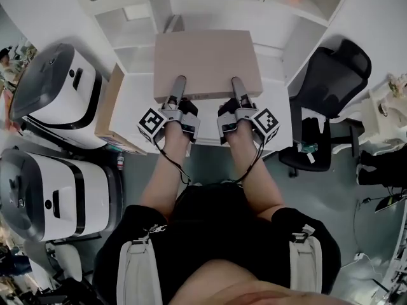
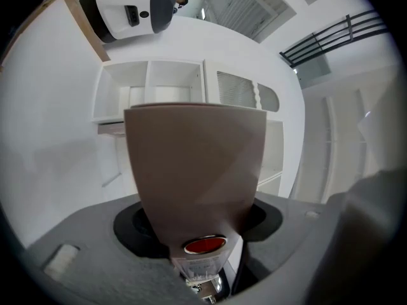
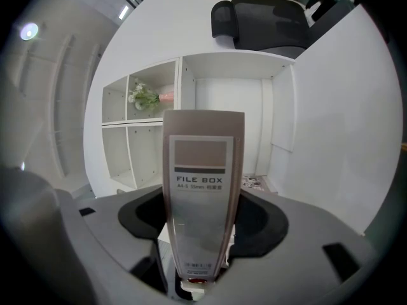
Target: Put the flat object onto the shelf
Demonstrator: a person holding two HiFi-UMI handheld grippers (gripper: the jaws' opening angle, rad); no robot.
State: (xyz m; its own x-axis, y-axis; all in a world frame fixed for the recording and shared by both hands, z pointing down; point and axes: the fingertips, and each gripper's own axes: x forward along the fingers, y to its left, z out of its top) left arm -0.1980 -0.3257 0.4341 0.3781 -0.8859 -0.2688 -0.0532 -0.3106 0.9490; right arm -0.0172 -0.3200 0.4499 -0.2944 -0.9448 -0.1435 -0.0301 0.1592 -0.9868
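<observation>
Both sets of jaws are clamped on the same thing. The left gripper bites across the thickness of the file box at its near edge, jaws standing wide because the box fills them, w/ a red round stud on the box showing just at the bite. The right gripper is closed on the labelled spine, which runs straight out between its jaws. The two grips sit side by side on that edge, a gap between them.

The box lies flat, broad face up, reaching away from the person over the white desk. Can't tell if its far end rests on anything. The white shelf stands right ahead, one tall bay open, flowers in a smaller bay to its left.

Handling, as a guess: stiff board or plastic shell, prob. empty so light, but wide and held by one edge only (so it'll want to droop or twist at the far end). Skin looks smooth, maybe a bit slippery. It's hollow, so hard squeezing could dent the walls. Best hold is what's there now: spine edge, two grips spread apart, approx. level. Keep it flat going in.
</observation>
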